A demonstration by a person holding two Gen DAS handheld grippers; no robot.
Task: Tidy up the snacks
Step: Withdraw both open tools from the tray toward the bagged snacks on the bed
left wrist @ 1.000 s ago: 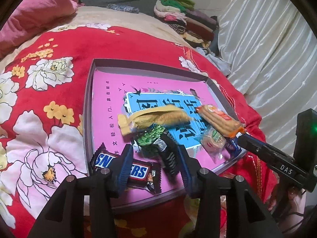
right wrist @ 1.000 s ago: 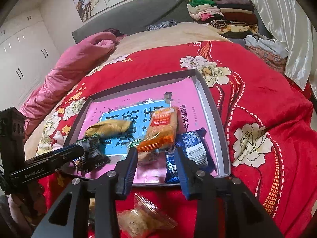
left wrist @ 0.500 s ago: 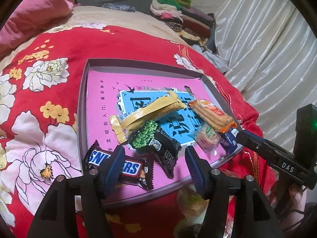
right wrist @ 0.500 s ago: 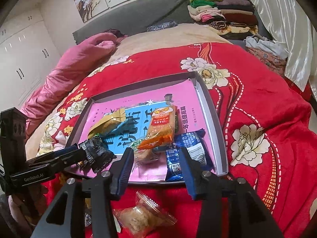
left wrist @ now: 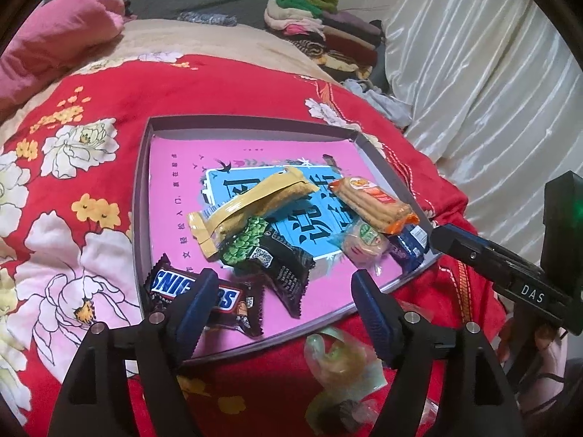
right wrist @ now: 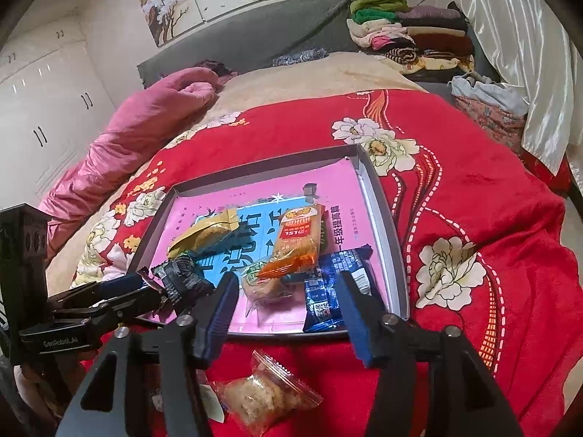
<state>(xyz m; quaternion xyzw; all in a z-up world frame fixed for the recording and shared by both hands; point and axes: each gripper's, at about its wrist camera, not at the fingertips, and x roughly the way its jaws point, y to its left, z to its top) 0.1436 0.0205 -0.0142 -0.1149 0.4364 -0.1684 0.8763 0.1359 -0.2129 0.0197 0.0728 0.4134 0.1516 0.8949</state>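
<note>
A grey shallow tray [left wrist: 142, 196] with a pink printed floor lies on the red flowered blanket. In it lie a Snickers bar [left wrist: 171, 284], a black and green pack [left wrist: 269, 255], a yellow pack [left wrist: 262, 196], an orange pack [left wrist: 371, 200], a round clear-wrapped cake [left wrist: 364, 244] and a blue pack [right wrist: 328, 291]. My left gripper [left wrist: 284, 302] is open and empty over the tray's near edge. My right gripper [right wrist: 288, 313] is open and empty at the tray's near edge [right wrist: 291, 337]. Loose clear-wrapped snacks lie on the blanket in front of the tray [right wrist: 262, 397] [left wrist: 342, 364].
A pink pillow [right wrist: 153, 109] lies at the head of the bed. Folded clothes [right wrist: 408, 32] are stacked at the back right. A white curtain [left wrist: 473, 91] hangs along the right. White wardrobes [right wrist: 43, 83] stand at the left.
My left gripper has pulled back toward me and opened wider, leaving the black and green pack in the tray. My right gripper has also drawn back a little and opened wider.
</note>
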